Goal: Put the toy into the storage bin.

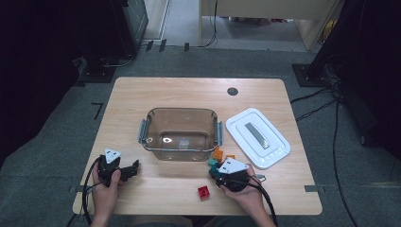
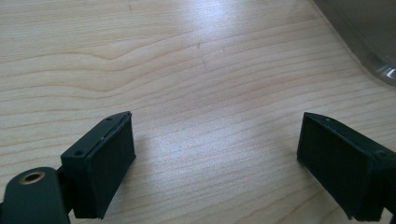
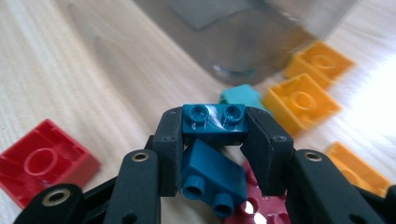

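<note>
Left gripper [image 1: 134, 168] rests on the desk [image 1: 142, 94] near its front left, jaws wide apart, nothing between them. Right gripper [image 3: 214, 135] is clamped on a blue brick [image 3: 214, 121], studs up, just in front of the clear tub [image 1: 179, 135]. A second blue brick [image 3: 212, 179] lies beneath. Orange bricks [image 3: 301, 102] and a teal brick [image 3: 240, 96] sit beside the tub. Red brick [image 1: 204, 192] lies near the front edge. White lid [image 1: 257, 137] lies right of the tub.

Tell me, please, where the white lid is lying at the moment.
In the high view the white lid lies flat on the table, on its right side, just right of the clear container and beyond the right gripper.
</note>
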Action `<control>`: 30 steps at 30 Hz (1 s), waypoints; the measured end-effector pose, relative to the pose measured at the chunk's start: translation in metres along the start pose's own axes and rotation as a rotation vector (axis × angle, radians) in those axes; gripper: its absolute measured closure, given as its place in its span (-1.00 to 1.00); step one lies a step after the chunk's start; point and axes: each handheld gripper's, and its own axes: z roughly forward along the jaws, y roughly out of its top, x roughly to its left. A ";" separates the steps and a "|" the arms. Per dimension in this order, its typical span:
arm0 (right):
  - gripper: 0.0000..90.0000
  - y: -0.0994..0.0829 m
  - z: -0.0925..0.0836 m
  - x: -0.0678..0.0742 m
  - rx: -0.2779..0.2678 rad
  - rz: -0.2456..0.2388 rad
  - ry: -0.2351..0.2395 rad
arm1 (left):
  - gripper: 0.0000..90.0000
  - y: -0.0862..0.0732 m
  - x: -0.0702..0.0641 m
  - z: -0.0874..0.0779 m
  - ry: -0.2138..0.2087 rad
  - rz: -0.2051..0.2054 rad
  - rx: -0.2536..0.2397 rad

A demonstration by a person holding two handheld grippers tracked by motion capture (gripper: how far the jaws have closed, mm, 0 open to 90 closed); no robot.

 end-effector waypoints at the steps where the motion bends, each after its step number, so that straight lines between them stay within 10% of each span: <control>1: 0.34 0.000 -0.002 -0.003 -0.003 0.005 -0.005 | -0.76 0.000 0.000 0.000 0.000 0.000 0.000; 14: 0.34 0.000 -0.037 -0.036 -0.041 0.078 -0.056 | -0.76 0.000 0.000 0.000 0.000 0.000 0.000; 30: 0.34 0.032 -0.079 -0.067 -0.046 0.108 0.045 | -0.76 0.000 0.000 0.000 0.000 0.000 0.000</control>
